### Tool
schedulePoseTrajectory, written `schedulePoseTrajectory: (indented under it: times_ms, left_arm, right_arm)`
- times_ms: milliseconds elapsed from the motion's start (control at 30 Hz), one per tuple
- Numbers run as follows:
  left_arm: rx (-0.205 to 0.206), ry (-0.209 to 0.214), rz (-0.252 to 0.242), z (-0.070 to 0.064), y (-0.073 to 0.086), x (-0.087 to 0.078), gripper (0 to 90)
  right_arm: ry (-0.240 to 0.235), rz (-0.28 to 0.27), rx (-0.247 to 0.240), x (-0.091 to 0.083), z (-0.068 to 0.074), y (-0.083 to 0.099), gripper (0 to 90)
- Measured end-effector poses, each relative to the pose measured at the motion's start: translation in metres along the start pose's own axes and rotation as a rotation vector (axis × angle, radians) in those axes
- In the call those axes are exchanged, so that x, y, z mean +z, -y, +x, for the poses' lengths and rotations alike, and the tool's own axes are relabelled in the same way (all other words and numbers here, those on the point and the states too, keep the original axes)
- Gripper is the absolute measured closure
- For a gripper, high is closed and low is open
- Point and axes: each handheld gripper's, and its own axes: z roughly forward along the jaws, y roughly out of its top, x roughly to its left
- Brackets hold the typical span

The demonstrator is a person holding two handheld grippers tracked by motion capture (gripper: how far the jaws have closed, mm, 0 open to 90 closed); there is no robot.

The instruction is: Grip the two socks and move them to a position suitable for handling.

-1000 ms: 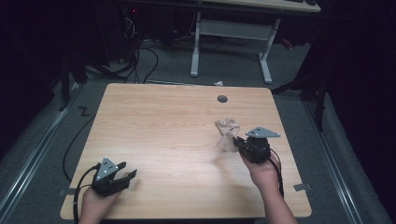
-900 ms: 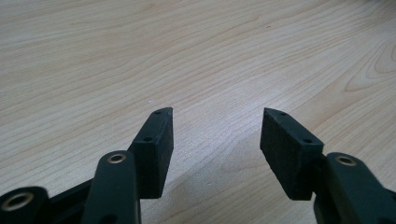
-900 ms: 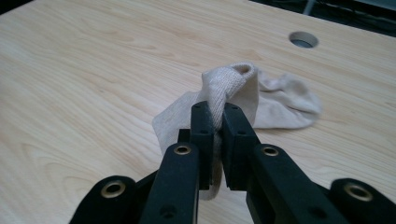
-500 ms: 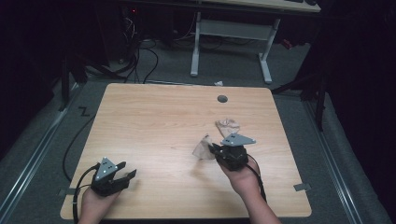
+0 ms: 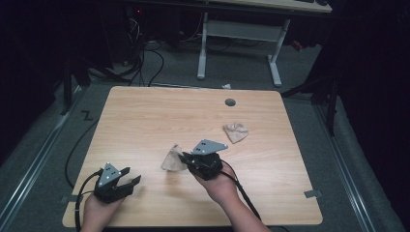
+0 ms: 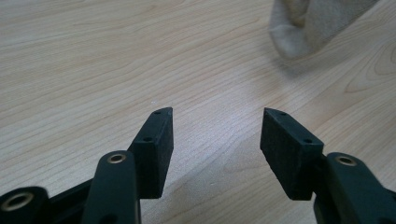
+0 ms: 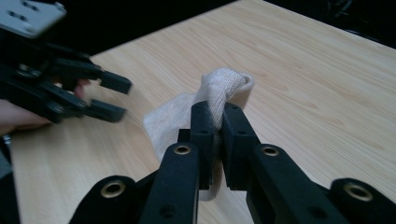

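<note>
My right gripper (image 5: 183, 158) is shut on a beige sock (image 5: 172, 159) near the middle front of the wooden table (image 5: 145, 121). In the right gripper view the sock (image 7: 219, 91) is pinched between the closed jaws of the right gripper (image 7: 217, 114) and hangs toward the table. A second beige sock (image 5: 236, 131) lies crumpled at the right of the table. My left gripper (image 5: 131, 176) rests open at the front left corner. In the left gripper view its jaws (image 6: 215, 123) stand wide apart over bare wood, with the held sock (image 6: 313, 23) at the upper right.
A round cable hole (image 5: 230, 102) sits near the table's far edge. Beyond the table a white desk frame (image 5: 241, 34) and cables (image 5: 145, 53) stand on the dark floor. Tape tabs (image 5: 313, 194) mark the front corners.
My right gripper has carried one sock leftward and toward the front, away from the other sock, which stays at the right. The left gripper has not moved.
</note>
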Motion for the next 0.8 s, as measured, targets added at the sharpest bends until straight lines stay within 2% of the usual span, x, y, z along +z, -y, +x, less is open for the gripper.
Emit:
schedulePoseTrajectory:
  times_ms: [100,133,333,800]
  left_arm:
    - [0.000,0.001,0.001,0.001,0.000,0.000,44.9]
    - [-0.001,0.001,0.002,0.001,0.000,0.000,44.9]
    - [0.000,0.003,0.001,0.000,0.000,0.000,44.9]
    - [0.018,0.015,0.015,-0.006,0.000,0.004,45.0]
  right_arm:
    - [-0.010,0.005,-0.019,0.006,0.005,-0.003,84.7]
    - [-0.014,0.014,-0.013,0.008,0.005,-0.001,84.7]
    - [0.016,0.064,-0.009,0.012,-0.002,0.014,84.6]
    - [0.067,0.160,0.106,0.011,-0.030,0.074,84.3]
